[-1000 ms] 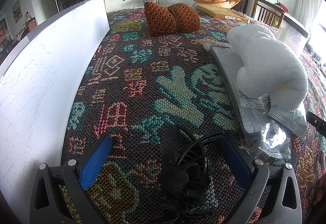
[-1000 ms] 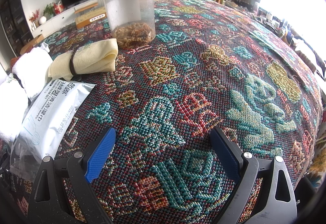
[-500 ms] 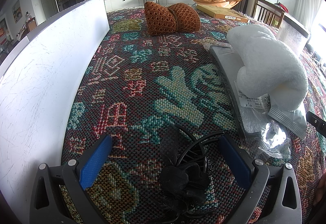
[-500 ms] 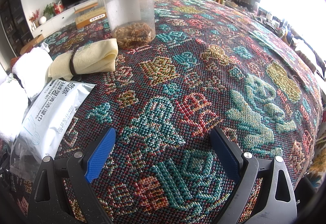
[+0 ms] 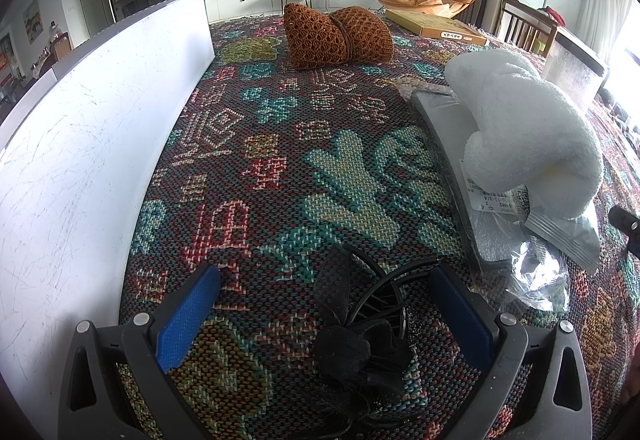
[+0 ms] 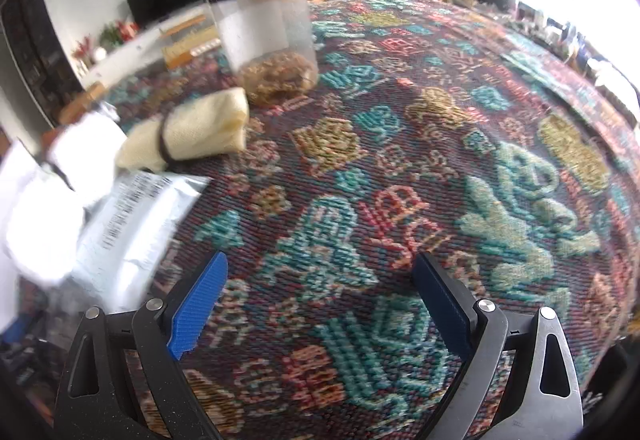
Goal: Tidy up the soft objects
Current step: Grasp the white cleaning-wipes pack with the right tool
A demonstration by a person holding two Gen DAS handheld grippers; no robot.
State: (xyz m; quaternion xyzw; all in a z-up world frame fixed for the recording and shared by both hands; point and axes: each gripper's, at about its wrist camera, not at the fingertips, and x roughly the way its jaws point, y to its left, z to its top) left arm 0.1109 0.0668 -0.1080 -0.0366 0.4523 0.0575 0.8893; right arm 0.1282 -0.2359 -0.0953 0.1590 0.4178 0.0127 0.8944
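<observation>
My left gripper is open low over the patterned tablecloth, with a black mesh bow hair clip lying loose between its jaws. A white fluffy towel roll rests on silver pouches to the right. A brown knit roll tied with a band lies at the far end. My right gripper is open over bare cloth. In the right wrist view a cream cloth roll with a black band lies far left, beside the white towel and a silver pouch.
A tall white board walls the table's left side. A clear jar with a black lid stands behind the cream roll. A flat cardboard box lies at the far edge. A clear container stands far right.
The right wrist view has shifted and blurred: my right gripper has moved, and the jar and cream roll now sit further right in frame. The left gripper has not moved.
</observation>
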